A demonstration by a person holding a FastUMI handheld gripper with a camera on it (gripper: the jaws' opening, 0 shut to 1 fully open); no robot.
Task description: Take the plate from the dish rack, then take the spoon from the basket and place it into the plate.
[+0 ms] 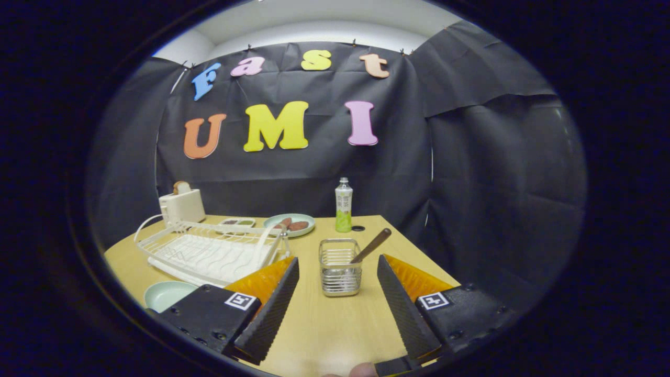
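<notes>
Gaping wide, gripper [337, 267] grips nothing | basket [340, 267] between fingertips holds spoon [372, 245], handle leaning right | plate [166, 294] on wooden table [324, 324], left of fingers, partly cut off | empty dish rack [209, 251] beyond | farther plate [289, 224], contents unclear; bottle [343, 205]; toaster [181, 205]

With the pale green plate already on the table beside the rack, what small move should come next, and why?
Probably ease the gripper forward and up toward the brown wooden spoon handle leaning out of the small wire mesh basket. The jaws stand open with the basket just ahead between them, and the pale green round plate lies on the wooden table in front of the white wire dish rack.
</notes>
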